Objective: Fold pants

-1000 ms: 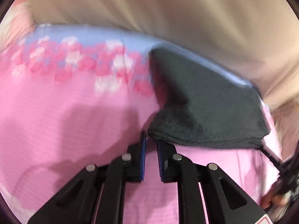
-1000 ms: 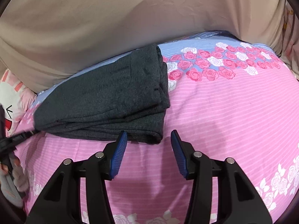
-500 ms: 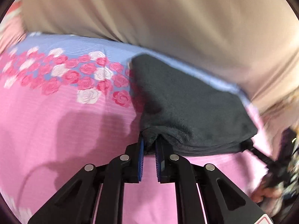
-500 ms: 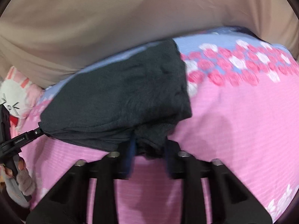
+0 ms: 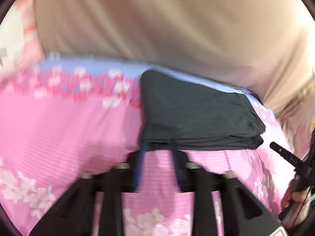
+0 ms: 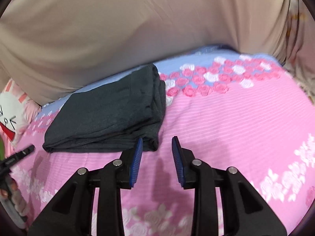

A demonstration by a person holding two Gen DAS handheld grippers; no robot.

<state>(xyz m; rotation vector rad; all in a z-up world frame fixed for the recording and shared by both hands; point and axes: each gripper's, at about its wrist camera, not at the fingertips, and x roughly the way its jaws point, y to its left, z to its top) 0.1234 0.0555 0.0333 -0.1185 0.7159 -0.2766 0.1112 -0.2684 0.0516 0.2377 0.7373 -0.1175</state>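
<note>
Letting go after the last fold, we judge. Both grippers' jaws have just been opening: left gripper point(image 5: 157, 151) and right gripper point(image 6: 156, 147) spread, nothing between. Next: pull clear w/o snagging the cloth. Pants point(image 6: 110, 114) sit near the bed's point(image 6: 226, 122) far edge, a compact dark-grey rectangle, layers stacked, edges approx. even.

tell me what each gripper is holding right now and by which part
Nothing is held. The left gripper and right gripper have both just opened, jaws empty, and the folded dark pants lie free on the pink bedspread.
</note>
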